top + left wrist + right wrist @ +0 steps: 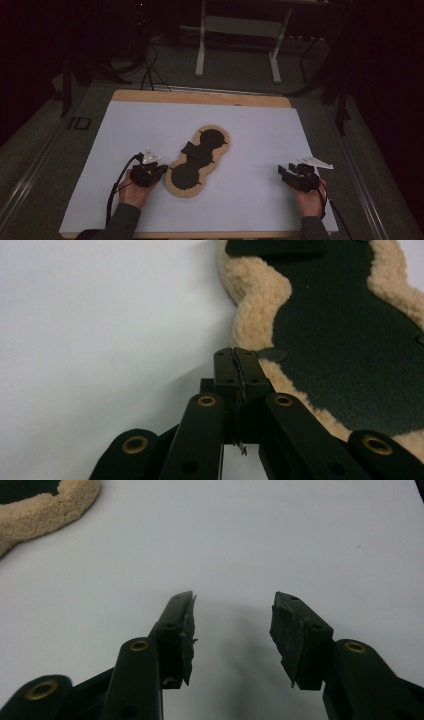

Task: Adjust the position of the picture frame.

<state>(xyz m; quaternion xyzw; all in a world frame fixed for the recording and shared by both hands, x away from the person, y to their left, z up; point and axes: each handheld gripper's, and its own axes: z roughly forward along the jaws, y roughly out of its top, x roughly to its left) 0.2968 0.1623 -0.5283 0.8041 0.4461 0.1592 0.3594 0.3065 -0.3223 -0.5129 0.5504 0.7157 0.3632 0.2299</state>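
Now left tool [235, 357] pinched shut at pad's [196, 160] fleecy edge, right tool [232, 630] agape w/ clear paper [260, 150] around

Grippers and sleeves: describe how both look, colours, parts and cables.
The left gripper and right gripper are black, each topped by a pale grey three-cornered plate. Their linked arms carry brass-coloured rivets, and the pads look worn and ragged at the edges. A black cable trails from each gripper back toward the person. Both forearms wear dark sleeves.
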